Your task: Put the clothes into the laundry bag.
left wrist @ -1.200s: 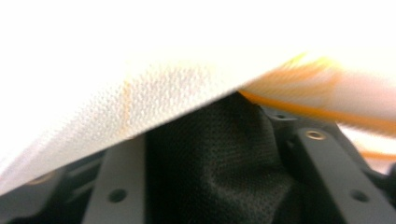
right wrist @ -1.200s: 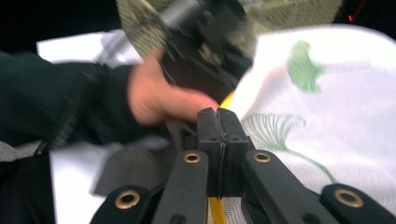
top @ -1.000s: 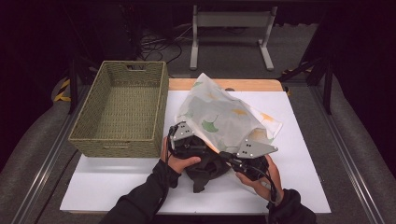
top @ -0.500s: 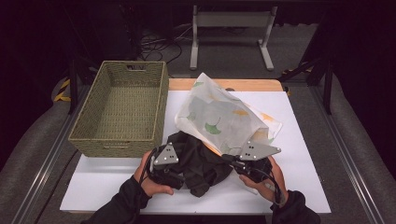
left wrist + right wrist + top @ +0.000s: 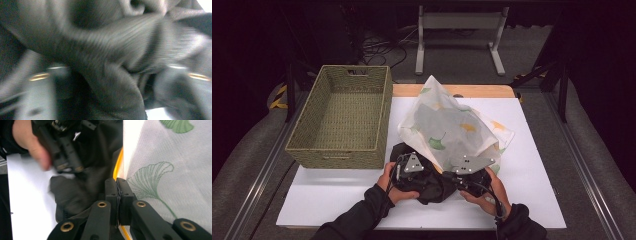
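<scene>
A white mesh bag (image 5: 452, 125) printed with green and yellow leaves stands on the white table top (image 5: 537, 165). A black garment (image 5: 432, 186) bulges from its near opening. My right gripper (image 5: 453, 176) is shut on the bag's yellow-edged rim (image 5: 117, 162), the mesh (image 5: 170, 157) beside its closed jaws (image 5: 116, 182). My left gripper (image 5: 419, 176) is pushed into the black garment (image 5: 112, 37). Its jaws have just been closing around a fold of it, with small gaps still showing in the blurred left gripper view. The left gripper (image 5: 67, 157) also appears in the right gripper view, above the dark cloth (image 5: 75, 192).
An empty woven basket (image 5: 344, 115) sits at the left, its near wall close to my left hand. A wooden strip (image 5: 452, 90) edges the table behind the bag. Dark floor, cables and a metal stand lie beyond.
My left gripper swung out to the left and toward me, then came back right into the black garment. The right gripper sank slightly, still holding the bag's rim.
</scene>
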